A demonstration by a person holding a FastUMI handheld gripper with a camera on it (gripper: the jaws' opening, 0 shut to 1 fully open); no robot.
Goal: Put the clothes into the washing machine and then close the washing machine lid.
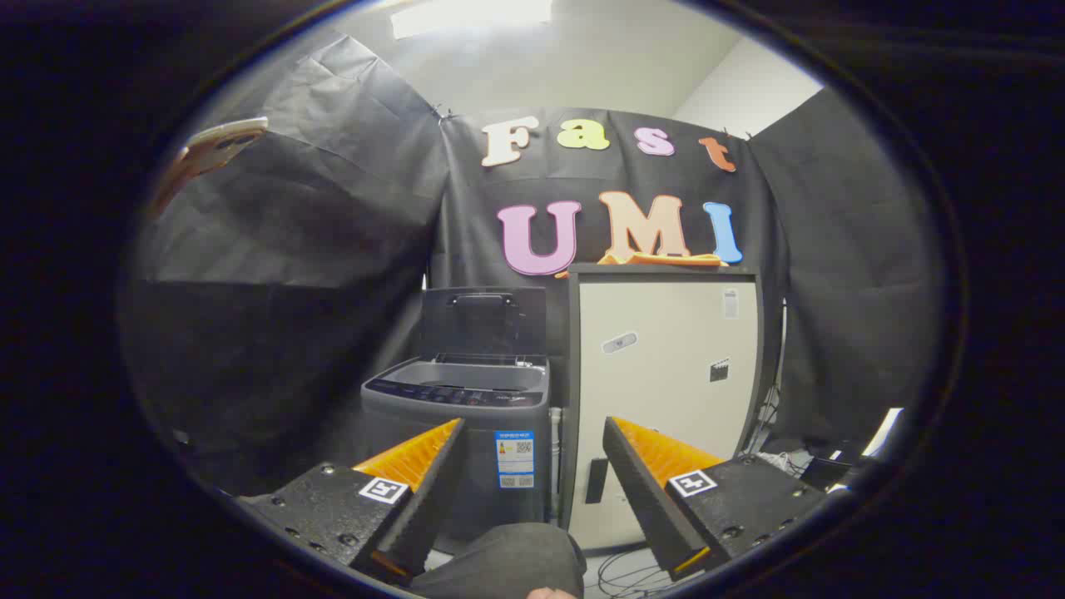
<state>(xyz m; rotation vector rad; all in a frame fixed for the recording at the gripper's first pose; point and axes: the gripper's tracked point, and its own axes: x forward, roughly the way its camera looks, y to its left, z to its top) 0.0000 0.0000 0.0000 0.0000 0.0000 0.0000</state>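
A small grey top-loading washing machine [466,416] stands on the floor beyond my fingers, its dark lid [484,320] raised upright against the back wall and its tub open. An orange piece of clothing [661,259] lies on top of the tall cream cabinet [666,374] to the right of the machine. My gripper [532,433] is open, fingers spread wide with nothing between them, well short of both machine and cabinet.
A person's dark-trousered knee [512,561] sits low between my fingers. Loose cables [624,570] lie on the floor at the cabinet's foot, and more cables and clutter [790,457] sit to its right. A phone-like object [212,150] hangs up on the left wall.
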